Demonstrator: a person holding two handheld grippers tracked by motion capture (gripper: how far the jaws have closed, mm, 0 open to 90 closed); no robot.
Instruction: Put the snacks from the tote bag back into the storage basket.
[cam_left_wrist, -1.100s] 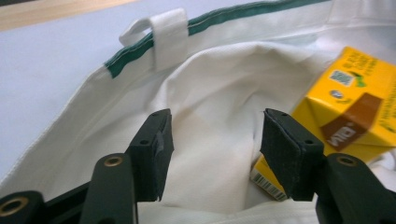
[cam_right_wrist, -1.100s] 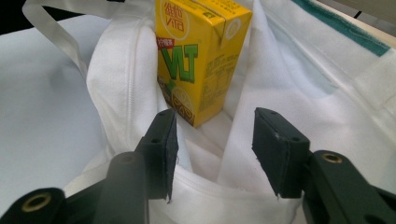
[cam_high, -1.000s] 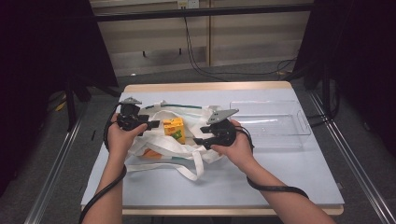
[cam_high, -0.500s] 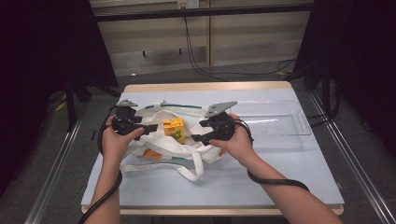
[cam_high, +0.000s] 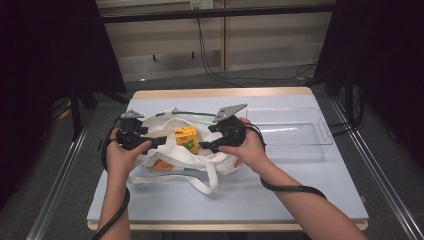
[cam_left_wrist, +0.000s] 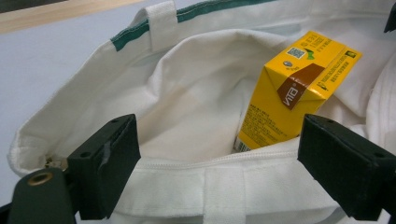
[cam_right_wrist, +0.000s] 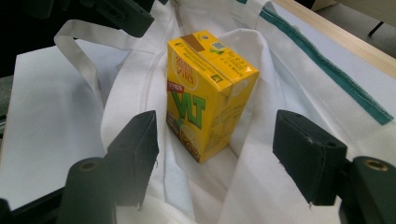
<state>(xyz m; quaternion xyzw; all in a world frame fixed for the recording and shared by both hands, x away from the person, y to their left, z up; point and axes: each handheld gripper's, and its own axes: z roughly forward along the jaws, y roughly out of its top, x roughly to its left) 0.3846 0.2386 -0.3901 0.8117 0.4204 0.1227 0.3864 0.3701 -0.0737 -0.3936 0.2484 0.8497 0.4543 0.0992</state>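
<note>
**Both tongs released at the bag mouth**

Since the earlier frame, my left gripper (cam_high: 161, 141) and right gripper (cam_high: 204, 146) have just been opening; both now stand apart, gripping nothing, with the bag rim between the left jaws. The white tote bag (cam_high: 172, 157) holds one upright yellow drink carton (cam_high: 185, 138), green lettering, brown top tab. Right of the bag, the clear tray (cam_high: 320, 140) sits separate.

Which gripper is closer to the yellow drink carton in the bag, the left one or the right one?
Right. The right gripper sits just beside the yellow carton, open fingers pointing at it. The left gripper is slightly farther off on the other side, open over the bag rim.
</note>
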